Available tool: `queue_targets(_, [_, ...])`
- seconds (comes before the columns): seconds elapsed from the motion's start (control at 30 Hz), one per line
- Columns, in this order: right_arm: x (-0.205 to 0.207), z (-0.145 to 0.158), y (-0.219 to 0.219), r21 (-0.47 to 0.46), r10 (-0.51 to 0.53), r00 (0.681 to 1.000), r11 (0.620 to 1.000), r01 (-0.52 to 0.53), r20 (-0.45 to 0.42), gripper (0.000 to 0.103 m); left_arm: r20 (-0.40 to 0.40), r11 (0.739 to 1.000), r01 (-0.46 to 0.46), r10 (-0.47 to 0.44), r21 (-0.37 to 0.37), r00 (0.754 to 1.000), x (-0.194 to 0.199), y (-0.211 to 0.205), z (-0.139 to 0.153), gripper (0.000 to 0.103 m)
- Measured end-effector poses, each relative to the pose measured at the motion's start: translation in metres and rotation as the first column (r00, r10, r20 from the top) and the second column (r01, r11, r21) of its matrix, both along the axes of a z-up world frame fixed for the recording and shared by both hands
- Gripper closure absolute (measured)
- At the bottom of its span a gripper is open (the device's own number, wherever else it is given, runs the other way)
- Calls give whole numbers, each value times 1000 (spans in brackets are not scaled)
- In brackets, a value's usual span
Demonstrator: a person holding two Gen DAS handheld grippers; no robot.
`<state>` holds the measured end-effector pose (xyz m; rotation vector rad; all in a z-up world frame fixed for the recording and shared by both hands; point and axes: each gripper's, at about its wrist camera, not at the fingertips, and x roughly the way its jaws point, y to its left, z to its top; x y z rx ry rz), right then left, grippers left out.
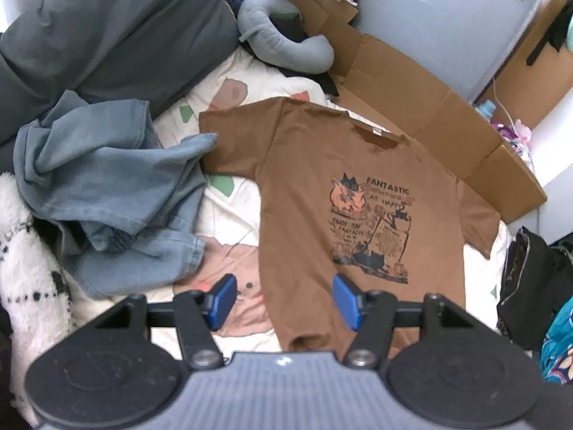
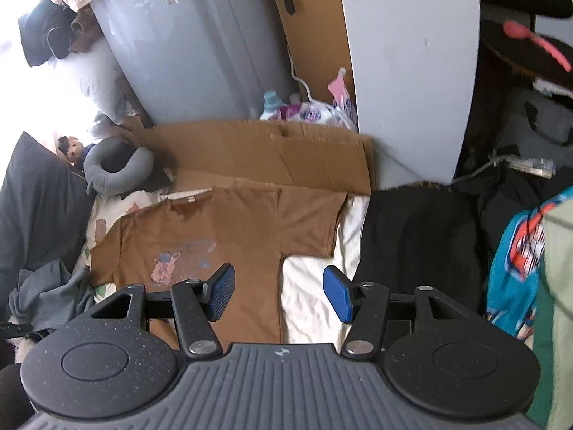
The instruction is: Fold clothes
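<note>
Just ahead of left claw (image 1: 284, 302), brown T-shirt (image 1: 315, 193)

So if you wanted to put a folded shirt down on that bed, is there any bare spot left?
Little. One bare strip of sheet lies between the brown T-shirt and the black garment. A narrower patch lies between the T-shirt and the crumpled blue clothes. The head end is crowded by the neck pillow and flattened cardboard.

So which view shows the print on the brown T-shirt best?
The left wrist view: the print on the brown T-shirt is sharp, with "FANTASTIC" readable. The right wrist view shows it washed out and pale, partly behind the right gripper.
</note>
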<state>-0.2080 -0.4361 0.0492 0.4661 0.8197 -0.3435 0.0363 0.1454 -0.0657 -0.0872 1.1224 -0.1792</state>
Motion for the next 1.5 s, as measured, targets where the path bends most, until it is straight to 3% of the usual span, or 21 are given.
queue_targets(0.37, [-14, -72, 16, 86, -26, 998, 996, 30, -53, 42, -10, 999, -13, 12, -40, 1000, -14, 10, -41, 41])
queue_targets(0.63, [-8, -163, 38, 159, -5, 991, 987, 27, -136, 42, -27, 998, -50, 50, -25, 998, -21, 15, -96, 41])
queue_targets(0.93, [-4, -257, 55, 236, 3, 970, 970, 55, -241, 43, -70, 1000, -1, 1, -5, 998, -20, 7, -161, 41])
queue_targets(1.23, [9, -323, 64, 311, 21, 954, 948, 76, -298, 46, -121, 999, -30, 28, -12, 992, -31, 0, -218, 41])
queue_targets(1.5, [27, -354, 63, 325, -14, 944, 937, 127, -329, 45, -148, 997, -50, 41, -63, 988, -43, 1, -244, 42])
